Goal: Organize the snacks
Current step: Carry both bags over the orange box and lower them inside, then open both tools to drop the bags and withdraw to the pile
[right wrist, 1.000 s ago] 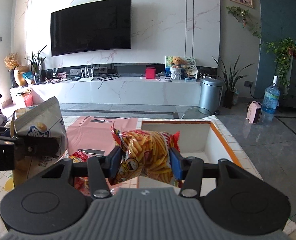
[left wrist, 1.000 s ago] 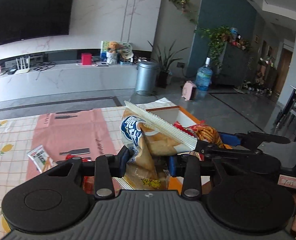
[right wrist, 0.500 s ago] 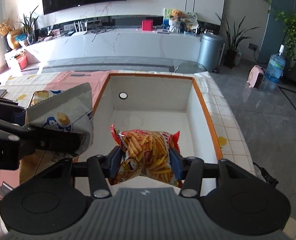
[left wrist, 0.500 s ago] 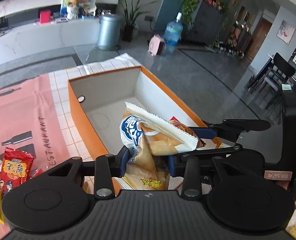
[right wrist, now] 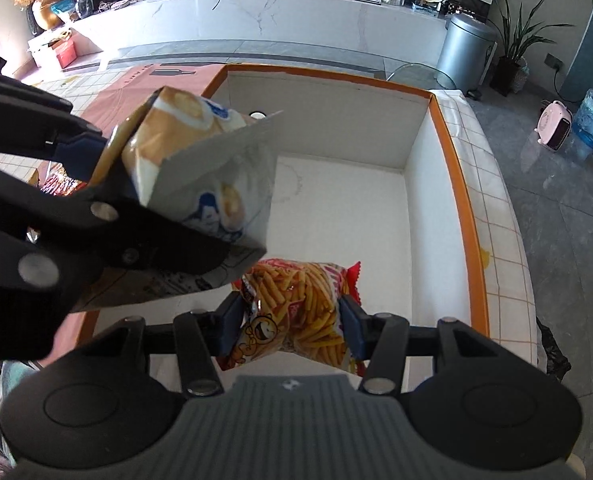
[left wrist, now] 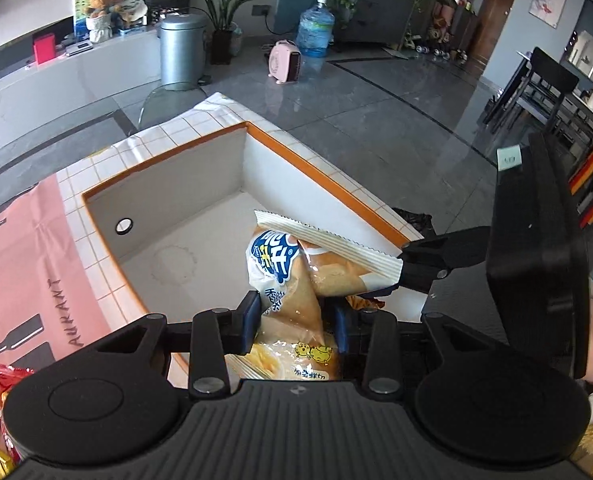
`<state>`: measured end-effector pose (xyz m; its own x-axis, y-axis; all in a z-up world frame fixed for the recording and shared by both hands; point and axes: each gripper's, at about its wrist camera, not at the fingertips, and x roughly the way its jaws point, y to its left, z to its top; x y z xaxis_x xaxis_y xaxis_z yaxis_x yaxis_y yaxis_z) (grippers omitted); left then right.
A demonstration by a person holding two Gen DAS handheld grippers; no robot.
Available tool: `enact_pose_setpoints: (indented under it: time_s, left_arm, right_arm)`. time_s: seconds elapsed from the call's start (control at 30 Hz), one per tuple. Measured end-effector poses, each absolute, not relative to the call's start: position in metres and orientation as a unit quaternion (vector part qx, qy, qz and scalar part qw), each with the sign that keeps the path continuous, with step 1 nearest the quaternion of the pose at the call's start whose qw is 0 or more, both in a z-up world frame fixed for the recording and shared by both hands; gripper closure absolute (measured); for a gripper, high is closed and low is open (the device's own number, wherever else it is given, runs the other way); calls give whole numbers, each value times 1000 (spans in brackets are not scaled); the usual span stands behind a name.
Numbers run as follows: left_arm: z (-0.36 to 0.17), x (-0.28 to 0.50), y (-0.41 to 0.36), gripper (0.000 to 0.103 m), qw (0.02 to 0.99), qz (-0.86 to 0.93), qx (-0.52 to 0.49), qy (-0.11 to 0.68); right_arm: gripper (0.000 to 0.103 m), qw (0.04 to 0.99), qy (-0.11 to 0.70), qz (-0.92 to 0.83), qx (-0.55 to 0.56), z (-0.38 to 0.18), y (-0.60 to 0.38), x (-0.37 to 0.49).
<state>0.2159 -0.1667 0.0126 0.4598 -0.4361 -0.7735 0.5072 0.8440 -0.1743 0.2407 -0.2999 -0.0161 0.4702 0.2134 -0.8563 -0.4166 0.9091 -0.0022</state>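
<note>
Our left tool [left wrist: 296,326] grips a beige chip bag [left wrist: 292,300]; our right tool [right wrist: 292,326] grips a red fries bag [right wrist: 300,304]. Both now hang over the orange-rimmed box [right wrist: 452,184], which lay at twelve o'clock earlier.

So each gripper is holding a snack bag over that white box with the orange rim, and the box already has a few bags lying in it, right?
Not quite. The white box with the orange rim has nothing lying in it; the right wrist view shows its bare floor. The rest holds: the left gripper holds the beige chip bag, and the right gripper holds the red bag of fry sticks.
</note>
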Motion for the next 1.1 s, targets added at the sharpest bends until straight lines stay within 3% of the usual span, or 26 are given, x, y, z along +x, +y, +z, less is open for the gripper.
enact_pose_setpoints:
  time_s: [0.53, 0.87, 1.1]
  left_arm:
    - [-27, 235, -179, 60, 812, -248, 48, 527]
    - [-28, 233, -180, 58, 816, -222, 66, 529]
    - [-17, 229, -182, 49, 827, -221, 73, 511]
  right_arm:
    - [51, 818, 532, 185, -114, -46, -309, 249]
    - [50, 808, 548, 174, -126, -49, -304, 249]
    - [50, 812, 542, 170, -131, -40, -306, 246]
